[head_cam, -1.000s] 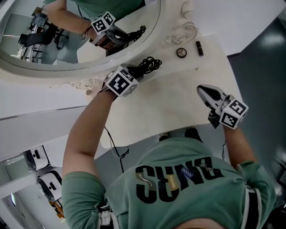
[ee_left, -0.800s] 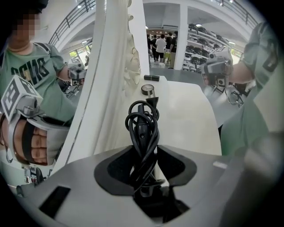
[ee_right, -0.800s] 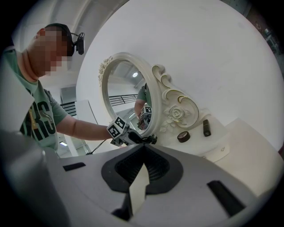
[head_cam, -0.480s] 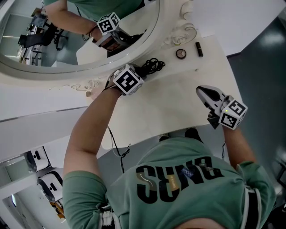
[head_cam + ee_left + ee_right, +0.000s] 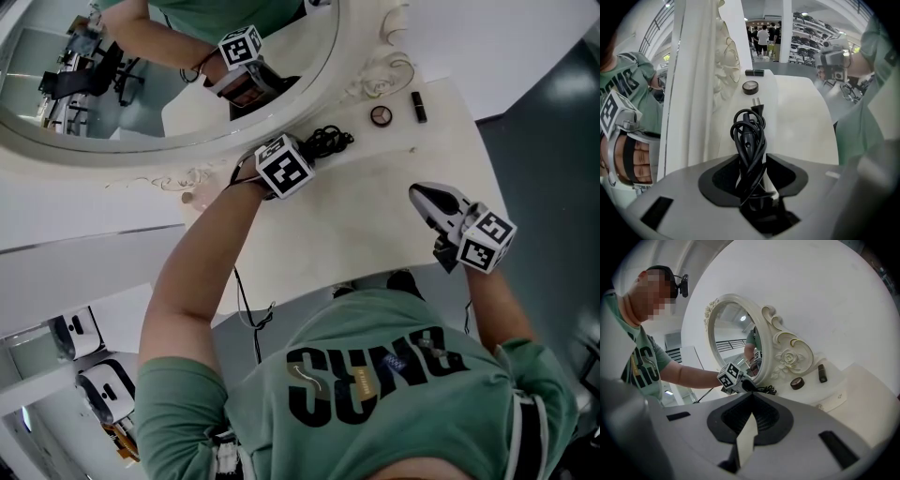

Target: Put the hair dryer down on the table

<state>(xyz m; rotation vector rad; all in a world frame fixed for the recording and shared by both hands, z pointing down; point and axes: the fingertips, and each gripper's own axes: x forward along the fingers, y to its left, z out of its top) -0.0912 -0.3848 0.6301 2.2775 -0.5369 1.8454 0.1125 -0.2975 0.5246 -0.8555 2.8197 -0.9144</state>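
1. Hair dryer (image 5: 749, 136): black, with its cord looped round it. It is clamped between the jaws of the left gripper (image 5: 752, 161), close in front of the mirror (image 5: 141, 84) at its lower rim. The plug (image 5: 757, 104) points along the table (image 5: 375, 216), away from the gripper.
2. Right gripper (image 5: 433, 199): jaws together with nothing between them, held well away from the mirror near the table's front edge. It has no part in the work.
3. Step in hand, as judged: the set-down itself. The dryer has been carried to the tabletop beside the mirror frame and has not yet been let go.
4. Next move, as judged: lower the dryer until its body lies flat on the table. Then spread the left jaws and draw back without snagging the cord loops.
5. Other items: a round compact (image 5: 380, 114) and a dark tube (image 5: 418, 101) lie further along the mirror's rim, past the plug and clear of the landing spot.
6. Hidden or unclear: in the head view the marker cube covers the dryer's body, and only the cord tangle shows. The left gripper view shows the cord-wrapped part but not the nozzle end. No view shows whether the dryer already touches the table or hangs just above it.
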